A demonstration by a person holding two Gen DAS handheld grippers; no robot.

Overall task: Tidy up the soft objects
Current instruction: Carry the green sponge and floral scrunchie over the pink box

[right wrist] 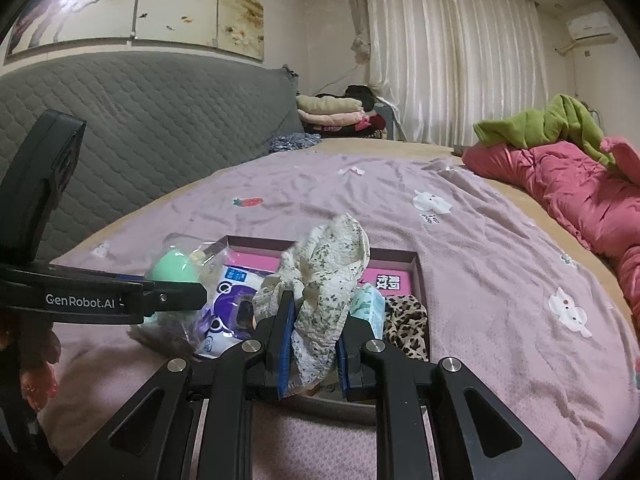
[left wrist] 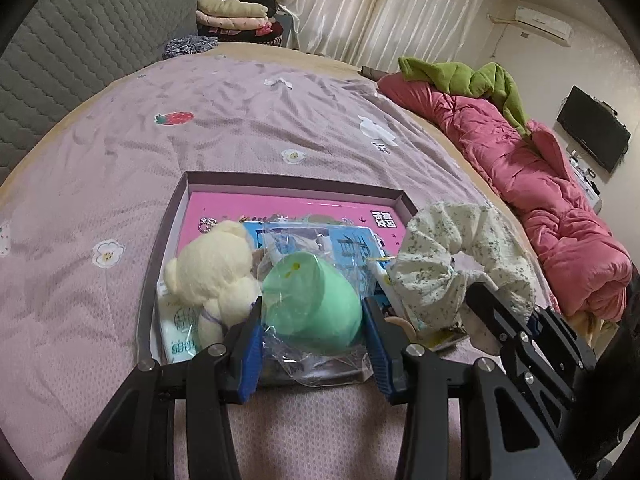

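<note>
A: Status, left gripper [left wrist: 312, 320]?
B: Clamped on bagged green toy [left wrist: 316, 300], above box [left wrist: 296, 188] on bed.
A: Right gripper [right wrist: 312, 344]?
B: Clenched on floral scrunchie [right wrist: 324, 280], over same box.

— Box [left wrist: 298, 194] at lower centre, on the bedspread [left wrist: 120, 184]; inside it, plush bear [left wrist: 216, 268] left, bagged squishy [left wrist: 316, 300] just right of it.

— And further right?

— Scrunchie [left wrist: 460, 256] over the box's right edge. Quilt [left wrist: 560, 216] along the right side, folded clothes [left wrist: 236, 16] at upper left behind the bed.
</note>
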